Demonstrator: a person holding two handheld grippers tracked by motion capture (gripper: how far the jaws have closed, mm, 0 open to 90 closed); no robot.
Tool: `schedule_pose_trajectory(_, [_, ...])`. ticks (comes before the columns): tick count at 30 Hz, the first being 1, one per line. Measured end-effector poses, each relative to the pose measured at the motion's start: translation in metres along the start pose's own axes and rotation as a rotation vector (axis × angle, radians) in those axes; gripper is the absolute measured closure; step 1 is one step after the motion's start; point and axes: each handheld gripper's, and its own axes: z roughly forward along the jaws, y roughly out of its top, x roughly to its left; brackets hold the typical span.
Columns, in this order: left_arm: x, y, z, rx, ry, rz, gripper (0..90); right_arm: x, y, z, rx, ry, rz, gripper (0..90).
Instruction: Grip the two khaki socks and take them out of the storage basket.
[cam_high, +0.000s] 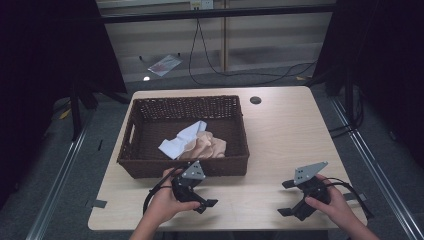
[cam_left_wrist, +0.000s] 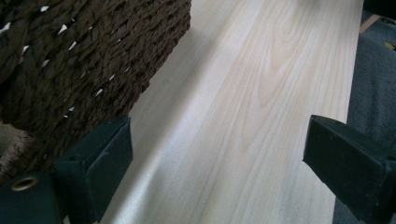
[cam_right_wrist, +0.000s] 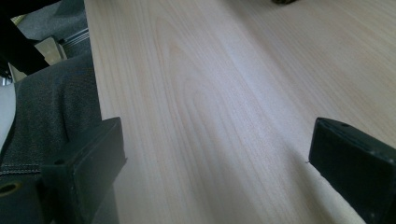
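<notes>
A brown wicker basket (cam_high: 185, 167) stands on the left half of the light wooden table (cam_high: 280, 135). Inside it lie a white cloth (cam_high: 182, 140) and a crumpled beige cloth (cam_high: 207, 146). My left gripper (cam_high: 205, 192) hovers just in front of the basket's front wall, jaws pointing right, open and empty. In the left gripper view the left gripper (cam_left_wrist: 217, 140) spans bare table with the basket (cam_left_wrist: 70, 60) close by its left jaw. My right gripper (cam_high: 286, 198) is near the front right of the table, jaws pointing left, open. The right gripper (cam_right_wrist: 217, 144) has only bare wood (cam_right_wrist: 210, 93) between its jaws.
A round black cable hole (cam_high: 255, 100) sits near the table's far edge, right of the basket. Cables (cam_high: 210, 70) trail over the grey floor beyond the table. Both hands are close to the table's front edge (cam_high: 225, 224).
</notes>
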Motion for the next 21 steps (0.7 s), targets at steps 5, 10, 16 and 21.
schedule_pose_trajectory(5, [0.001, 0.001, -0.002, -0.004, -0.005, -0.009, 8.6, 0.001, 0.000, 0.000, -0.001, 0.006, 0.000, 3.3])
schedule_pose_trajectory(10, [0.003, 0.004, -0.004, 0.001, -0.018, -0.015, 9.7, 0.001, 0.000, 0.000, 0.002, 0.005, 0.004, 3.3])
schedule_pose_trajectory(16, [0.006, 0.008, -0.009, -0.001, -0.045, -0.041, 9.8, 0.000, 0.000, 0.000, -0.006, 0.006, -0.001, 3.3])
schedule_pose_trajectory(21, [0.006, 0.011, -0.012, 0.028, -0.058, -0.034, 9.7, 0.001, 0.000, -0.001, -0.003, 0.005, 0.007, 3.3])
